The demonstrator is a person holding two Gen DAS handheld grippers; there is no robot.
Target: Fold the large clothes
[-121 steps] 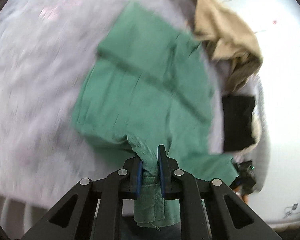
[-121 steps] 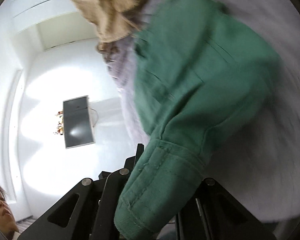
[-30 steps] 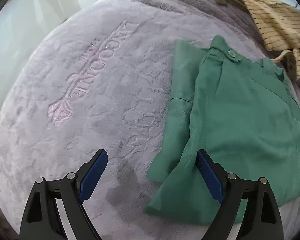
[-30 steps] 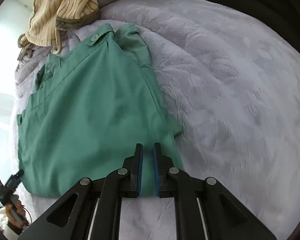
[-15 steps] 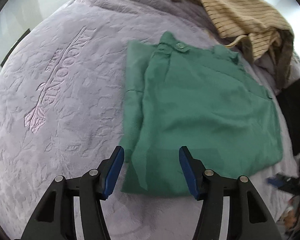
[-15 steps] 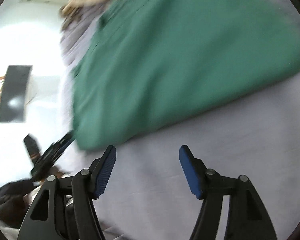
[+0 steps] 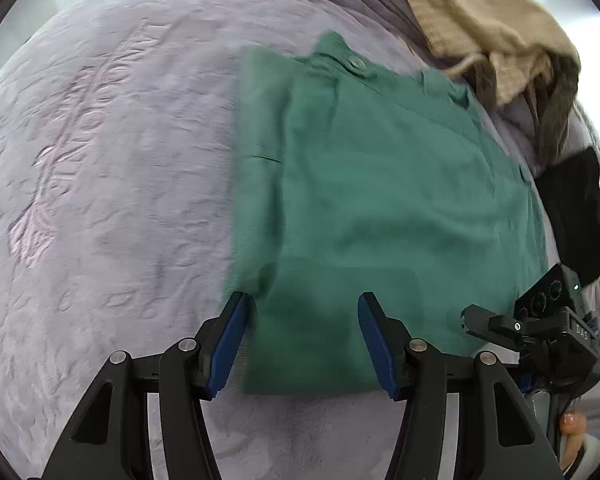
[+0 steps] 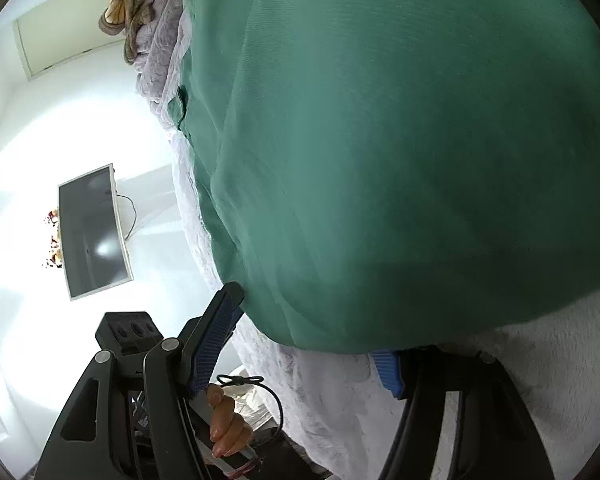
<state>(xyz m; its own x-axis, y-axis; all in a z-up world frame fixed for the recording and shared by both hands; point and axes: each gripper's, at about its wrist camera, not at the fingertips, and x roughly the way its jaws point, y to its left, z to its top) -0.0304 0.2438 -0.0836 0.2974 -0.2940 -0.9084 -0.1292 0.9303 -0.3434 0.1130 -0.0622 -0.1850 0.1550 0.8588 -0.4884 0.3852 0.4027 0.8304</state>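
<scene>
The left gripper [image 7: 300,336] is hanging spread over the near edge of the green trousers [image 7: 380,200], likely to lift it; the right gripper [image 8: 312,332], also spread, is straddling the corner on the purple blanket [image 7: 120,160].

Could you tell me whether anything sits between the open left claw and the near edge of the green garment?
Nothing visible does. The left claw is open directly over the near edge of the green garment, with only the purple blanket beneath.
</scene>
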